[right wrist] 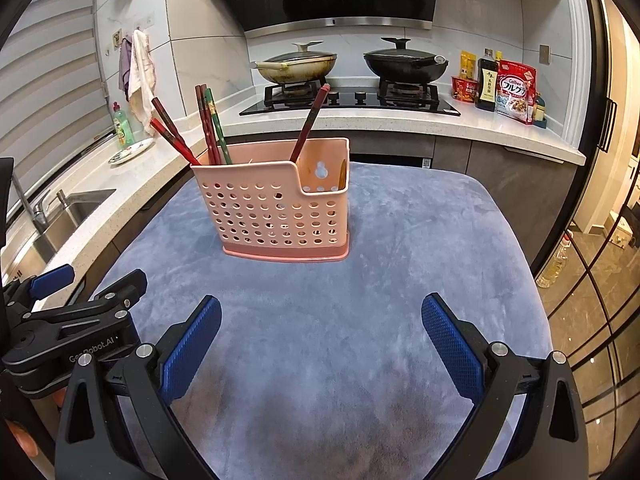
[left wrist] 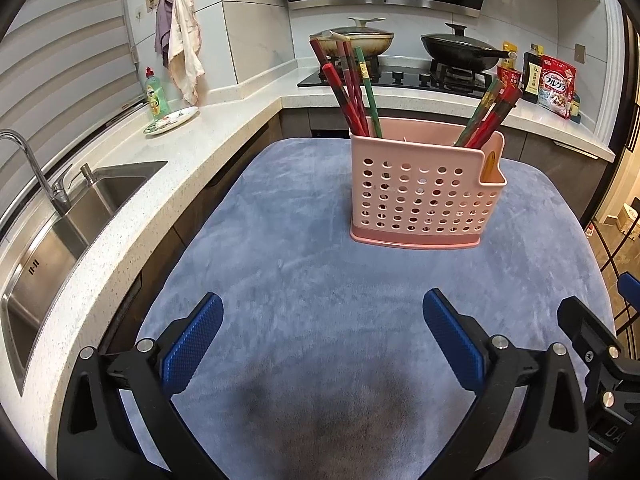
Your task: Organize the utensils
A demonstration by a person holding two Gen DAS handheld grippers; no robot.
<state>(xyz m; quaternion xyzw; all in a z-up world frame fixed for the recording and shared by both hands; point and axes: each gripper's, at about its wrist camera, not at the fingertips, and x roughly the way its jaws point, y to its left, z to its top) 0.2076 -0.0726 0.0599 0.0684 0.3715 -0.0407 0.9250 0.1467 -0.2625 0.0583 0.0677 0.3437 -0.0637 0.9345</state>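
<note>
The perforated pink plastic utensil caddy (left wrist: 426, 190) stands on the blue plush cloth (left wrist: 304, 272), holding red and green chopsticks (left wrist: 352, 88). Left gripper (left wrist: 322, 344) and right gripper (right wrist: 320, 344) hang released, empty. Only the right view shows the caddy's small side pocket (right wrist: 322, 176) from inside.

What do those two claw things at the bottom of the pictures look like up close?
Both match. The left gripper and right gripper each have two black plastic fingers, braced with triangular cut-outs and fastened with round silver bolts. Each finger carries a blue rubber pad with a bumpy diamond texture. The left gripper's black body bears pale lettering, seemingly "Gen Robot.AI". No cables or sleeves show.
</note>
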